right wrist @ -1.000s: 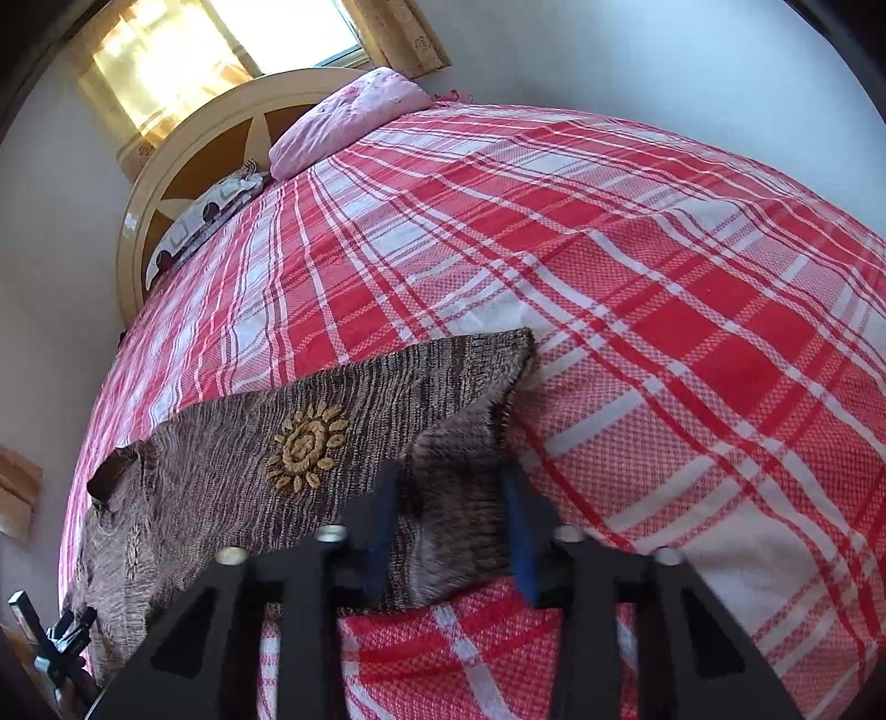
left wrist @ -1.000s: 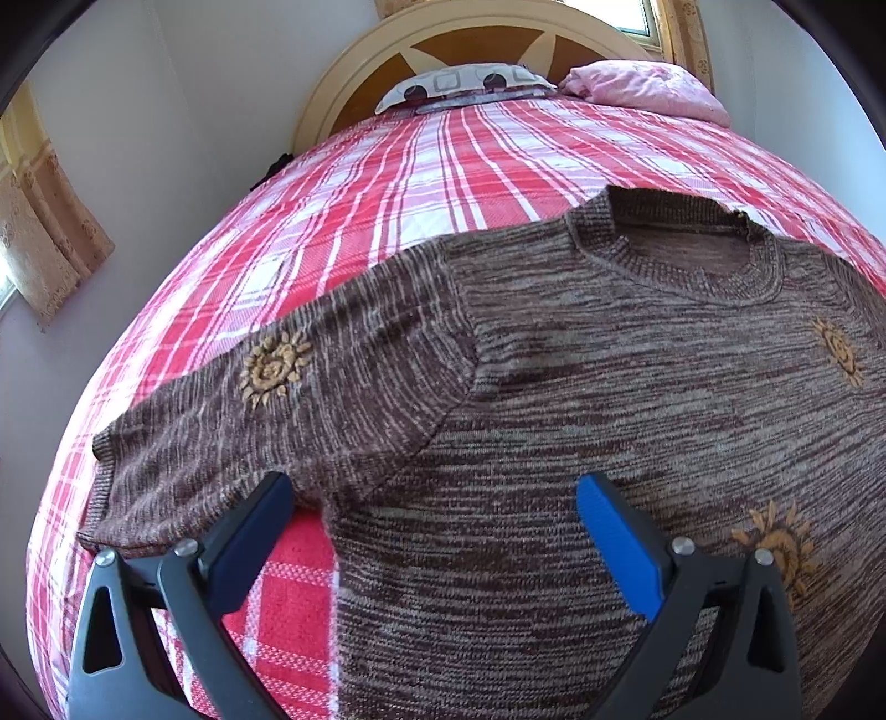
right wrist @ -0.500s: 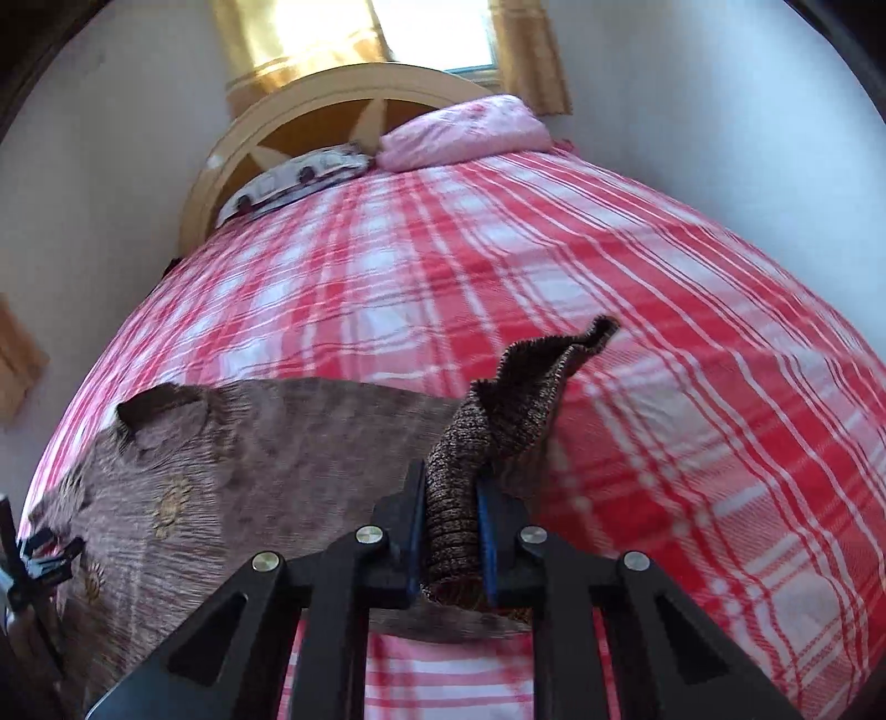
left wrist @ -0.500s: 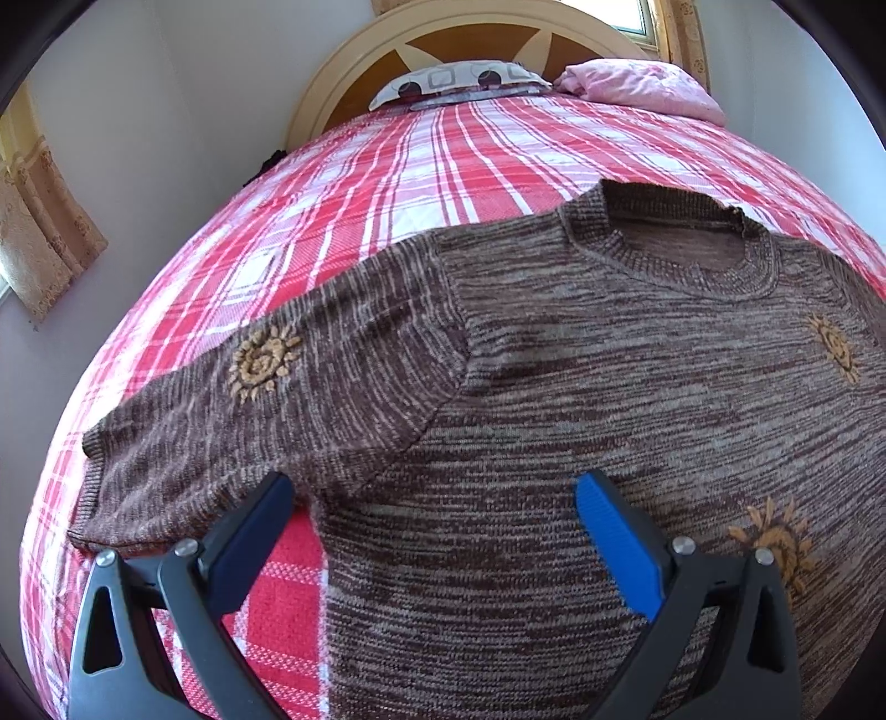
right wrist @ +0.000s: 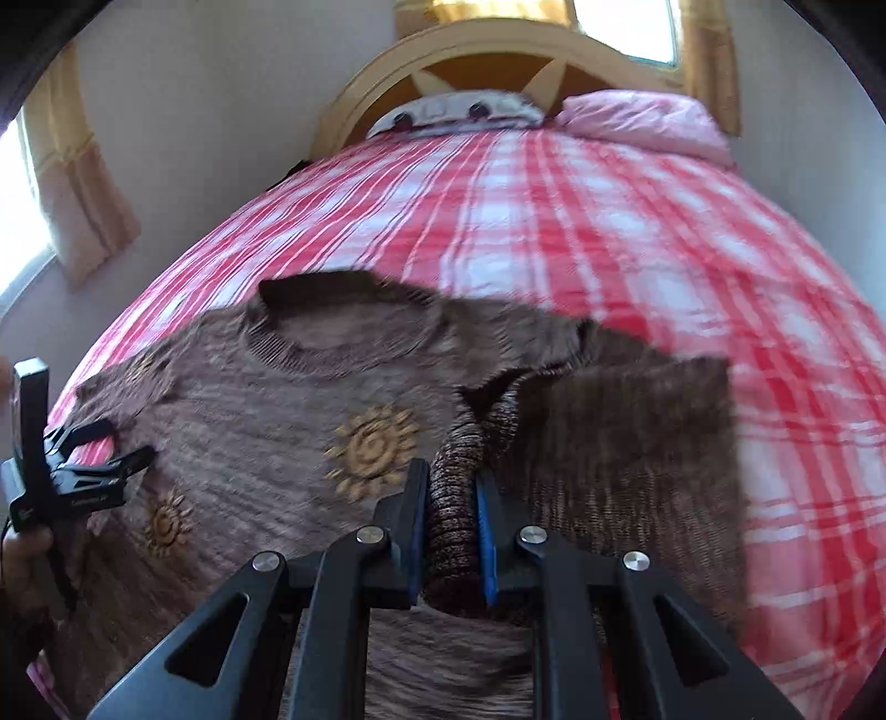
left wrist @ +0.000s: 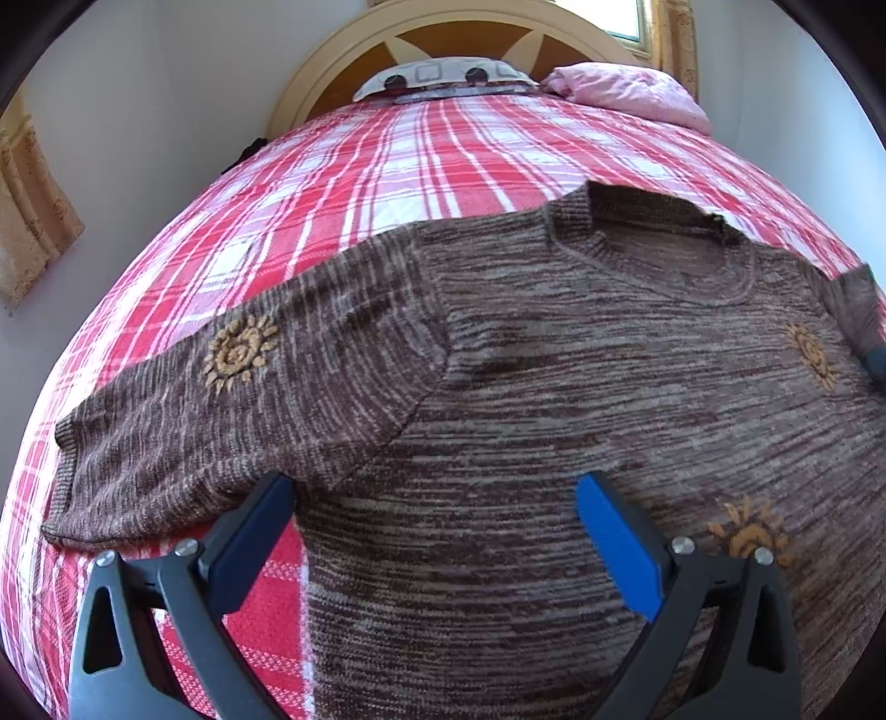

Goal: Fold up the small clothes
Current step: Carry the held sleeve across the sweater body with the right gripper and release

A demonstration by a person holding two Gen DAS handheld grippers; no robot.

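A small brown knit sweater (left wrist: 554, 387) with orange sun motifs lies flat on the red plaid bed (left wrist: 421, 160), neck toward the headboard. My left gripper (left wrist: 434, 509) is open, hovering over the sweater's armpit where the left sleeve (left wrist: 221, 410) meets the body. My right gripper (right wrist: 451, 498) is shut on the right sleeve (right wrist: 454, 509), lifted and carried over the sweater's body (right wrist: 266, 410). The sleeve's cuff end (right wrist: 637, 443) drapes to the right of the jaws. The left gripper also shows in the right wrist view (right wrist: 94, 459) at the far left.
A wooden headboard (left wrist: 459, 39) with a grey patterned pillow (left wrist: 443, 77) and a pink pillow (left wrist: 626, 94) stands at the far end. Walls lie close on both sides; a curtained window (right wrist: 66, 183) is on the left.
My right gripper closed on the right sleeve, lifted it and swung it left over the sweater's body. My left gripper stayed open, drifting slightly over the armpit.
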